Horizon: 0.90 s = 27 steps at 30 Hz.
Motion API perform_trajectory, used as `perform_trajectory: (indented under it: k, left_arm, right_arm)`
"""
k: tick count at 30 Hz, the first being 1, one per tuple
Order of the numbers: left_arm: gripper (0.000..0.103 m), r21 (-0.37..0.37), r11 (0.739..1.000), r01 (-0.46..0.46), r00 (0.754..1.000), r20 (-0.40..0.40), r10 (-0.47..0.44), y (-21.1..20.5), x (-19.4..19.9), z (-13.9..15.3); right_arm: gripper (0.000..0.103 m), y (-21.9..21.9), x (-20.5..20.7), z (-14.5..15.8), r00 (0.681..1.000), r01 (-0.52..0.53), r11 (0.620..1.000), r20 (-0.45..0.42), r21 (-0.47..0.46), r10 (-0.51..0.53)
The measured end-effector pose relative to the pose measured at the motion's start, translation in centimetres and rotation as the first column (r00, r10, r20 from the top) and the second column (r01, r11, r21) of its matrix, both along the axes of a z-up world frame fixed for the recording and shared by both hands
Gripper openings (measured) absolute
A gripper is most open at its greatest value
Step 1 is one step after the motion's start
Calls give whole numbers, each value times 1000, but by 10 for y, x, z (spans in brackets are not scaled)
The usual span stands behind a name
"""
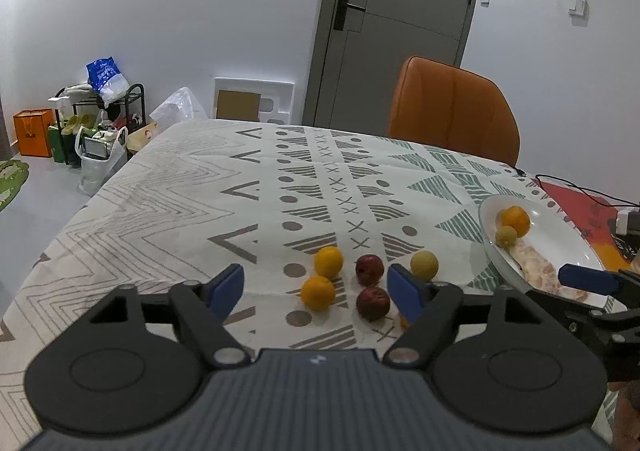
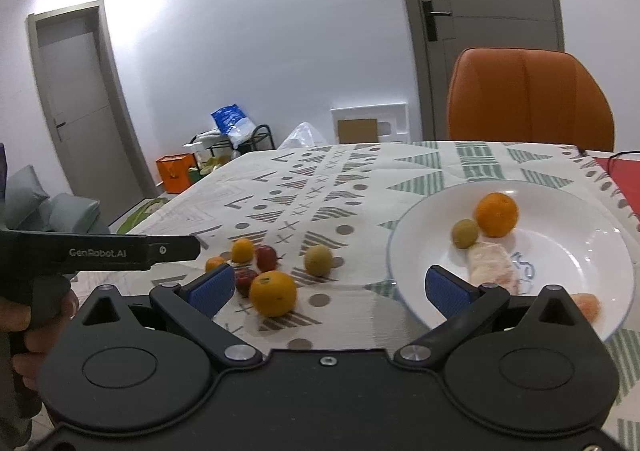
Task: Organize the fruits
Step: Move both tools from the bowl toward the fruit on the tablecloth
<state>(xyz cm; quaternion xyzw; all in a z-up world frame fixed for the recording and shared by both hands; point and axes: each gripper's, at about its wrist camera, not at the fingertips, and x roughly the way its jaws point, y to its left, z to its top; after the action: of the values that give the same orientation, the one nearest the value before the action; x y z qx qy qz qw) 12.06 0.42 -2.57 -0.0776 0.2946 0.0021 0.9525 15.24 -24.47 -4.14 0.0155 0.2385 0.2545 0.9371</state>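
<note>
Both pairs of blue pads stand wide apart, gripping nothing. Between the right gripper fingers lies a loose orange; the white plate (orange, greenish fruit, peel) sits at two o'clock. The left gripper frames loose fruits at twelve o'clock.

One line of lettering reads clearly: "GenRobot.AI", in pale letters on the black side of the left tool, seen in the right wrist view at the left edge. The blue bag on the rack by the wall carries white print, and the orange box on the floor bears a dark mark, but both are too small to read. The white plate on the worktop has a blue drawn mark on its inside that does not read as letters.
</note>
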Motion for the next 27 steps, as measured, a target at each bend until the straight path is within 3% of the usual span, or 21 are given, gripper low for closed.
perform_trajectory:
  k: [9,17,27]
  left_arm:
    - [55,-22,1000,-2,1000,-9,2,11,1,-5]
    - [48,-39,999,18,1000,-13,-19,15,5,-9]
    - [42,-57,997,50,998,-32,-52,11,18,-18]
  right_arm:
    - [94,18,4,-2,999,-47,999,-20,-12,46]
    - [86,28,8,-5,996,-78,997,-41,-24,77]
    - [85,37,15,-8,993,-102,994,-67,-39,99]
